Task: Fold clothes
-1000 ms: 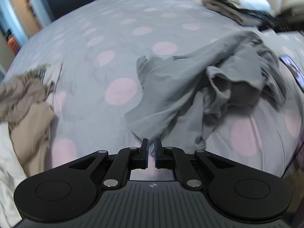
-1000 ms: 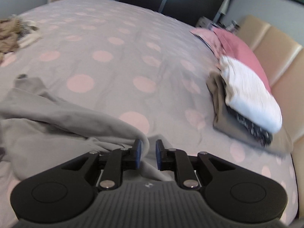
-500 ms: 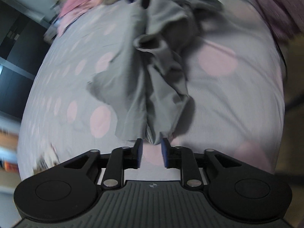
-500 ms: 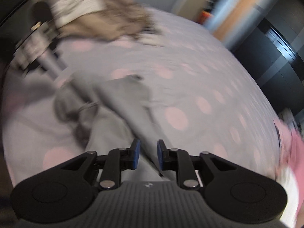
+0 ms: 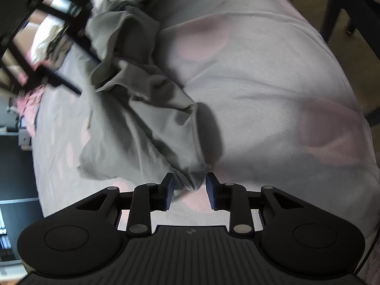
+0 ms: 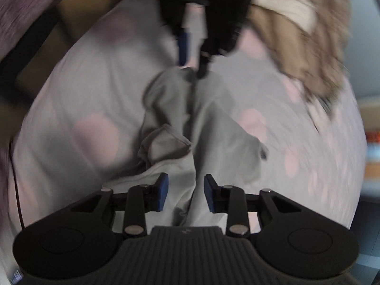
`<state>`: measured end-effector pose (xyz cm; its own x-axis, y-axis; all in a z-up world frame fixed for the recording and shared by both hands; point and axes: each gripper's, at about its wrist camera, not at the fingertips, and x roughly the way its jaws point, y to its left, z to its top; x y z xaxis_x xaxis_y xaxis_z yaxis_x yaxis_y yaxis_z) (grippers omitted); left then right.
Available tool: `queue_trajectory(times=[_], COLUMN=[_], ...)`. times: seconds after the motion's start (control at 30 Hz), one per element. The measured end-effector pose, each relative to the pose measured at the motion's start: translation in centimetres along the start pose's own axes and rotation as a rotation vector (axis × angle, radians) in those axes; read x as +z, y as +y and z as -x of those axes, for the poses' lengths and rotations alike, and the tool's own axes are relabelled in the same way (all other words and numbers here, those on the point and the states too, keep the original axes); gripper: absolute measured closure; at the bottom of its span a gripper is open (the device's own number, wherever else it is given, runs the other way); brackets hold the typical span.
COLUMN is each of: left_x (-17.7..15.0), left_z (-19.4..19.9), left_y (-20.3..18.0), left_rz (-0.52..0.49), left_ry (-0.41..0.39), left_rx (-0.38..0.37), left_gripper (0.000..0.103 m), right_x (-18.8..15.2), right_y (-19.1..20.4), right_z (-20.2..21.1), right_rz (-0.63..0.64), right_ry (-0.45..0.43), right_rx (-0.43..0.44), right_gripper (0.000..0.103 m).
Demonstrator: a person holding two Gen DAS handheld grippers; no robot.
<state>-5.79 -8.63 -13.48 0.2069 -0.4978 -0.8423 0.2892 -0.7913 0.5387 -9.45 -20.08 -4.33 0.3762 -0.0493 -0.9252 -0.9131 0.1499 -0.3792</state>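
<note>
Two grippers over a crumpled grey garment on a spotted bedspread.
Left gripper (image 5: 190,191): jaws apart, just opened, straddling a corner of the grey garment (image 5: 142,109), which runs toward 11 o'clock across the bedspread (image 5: 261,71). Right gripper (image 6: 186,193): jaws apart, just opened, cloth between them; beige clothes (image 6: 301,40) at 1 o'clock.

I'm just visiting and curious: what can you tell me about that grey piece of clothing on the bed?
The grey garment is thin, soft-looking cloth, crumpled and unfolded, lying in a long rumpled strip on the spotted bedspread. A stitched hem runs along one edge. One end bunches into a point between the open pads of the left hand-held gripper; the other end lies under the right hand-held gripper, a raised fold between its open pads. Neither one pinches it yet.
</note>
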Motion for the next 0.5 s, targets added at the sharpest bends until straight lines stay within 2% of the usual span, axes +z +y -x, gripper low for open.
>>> queue_trajectory(times=[0.17,0.27,0.33,0.43,0.5], left_x=[-0.6,-1.2,-1.3,-1.3,-1.2], left_z=[-0.6,-0.7,-1.3,-2.3,-2.8], left_y=[-0.6,-1.0,-1.3,-1.5,-1.4], left_rz=[-0.08,-0.099,-0.11,-0.111,-0.096], left_ry=[-0.042,-0.065,-0.069,-0.07,-0.066], left_rx=[-0.042,-0.065,-0.033,-0.019,-0.018], left_gripper=[0.075,0.068,0.067,0.067,0.069], right_x=[1.1,1.7,2.1,2.5,2.3], right_y=[-1.7,-2.1,-2.2,-2.1,-1.7], right_z=[-1.7,-2.5,-2.8,-3.2,-3.0], right_rz=[0.148,0.197,0.206,0.206,0.198], right_ry=[0.042,0.033,0.03,0.035,0.042], right_rx=[0.157,0.195,0.21,0.239,0.234], right_gripper=[0.07,0.07,0.07,0.09,0.093])
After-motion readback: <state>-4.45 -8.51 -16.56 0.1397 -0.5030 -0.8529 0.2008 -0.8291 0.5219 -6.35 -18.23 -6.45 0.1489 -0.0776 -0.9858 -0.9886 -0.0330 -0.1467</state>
